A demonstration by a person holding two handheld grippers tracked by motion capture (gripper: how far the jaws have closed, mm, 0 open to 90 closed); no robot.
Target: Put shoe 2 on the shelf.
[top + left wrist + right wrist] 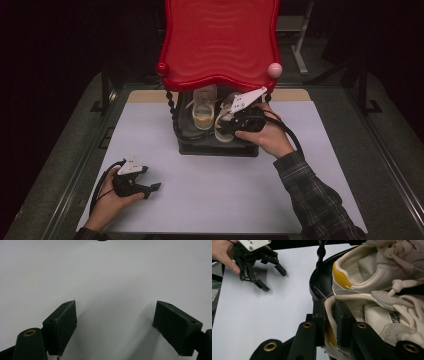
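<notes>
Two white sneakers with yellow heel patches stand side by side in the black lower tray of a small rack under a red wavy top. My right gripper is shut on the heel collar of the nearer sneaker; in the high view it reaches into the tray at the right-hand shoe. The other sneaker sits just beside it. My left gripper rests low over the white mat at the front left, open with nothing between its fingers; the right gripper view shows it too.
A white mat covers the table, with grey table edges around it. The rack's beaded black post rises at the tray's rim. The red top overhangs the shoes. Dark room and metal frames lie behind.
</notes>
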